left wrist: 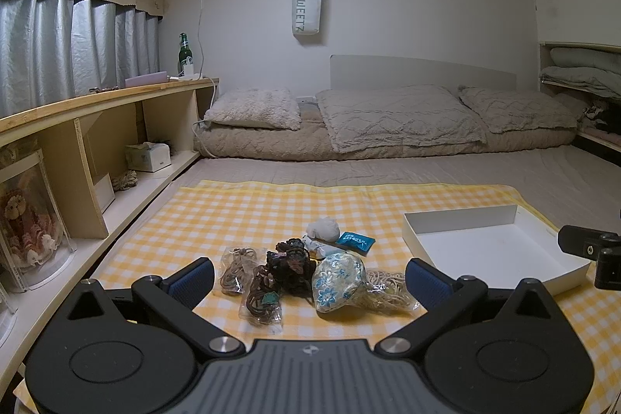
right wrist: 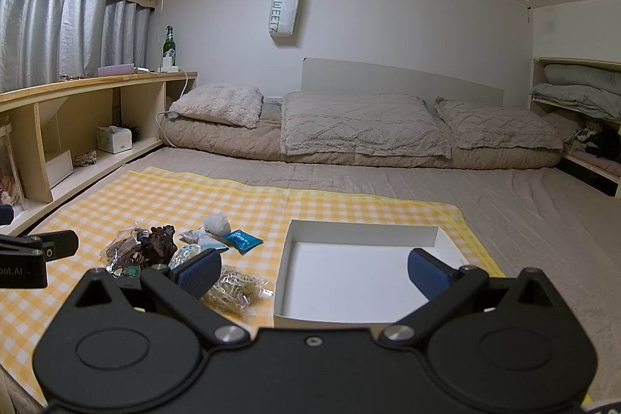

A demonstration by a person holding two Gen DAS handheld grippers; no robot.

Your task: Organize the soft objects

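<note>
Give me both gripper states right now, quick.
Left gripper: open, holding nothing, facing the pile of bagged soft items.
Right gripper: open, holding nothing, over the near edge of the white tray.

Yellow-and-white checked cloth (left wrist: 240, 208), plain white tray (right wrist: 349, 274) on it, left of the tray a cream pouch with blue flowers (left wrist: 335, 282), teal packet (left wrist: 355, 242), white bundle (left wrist: 324, 228), dark brown crochet piece (left wrist: 291, 262), blue-padded black gripper fingers (left wrist: 198, 276)
</note>
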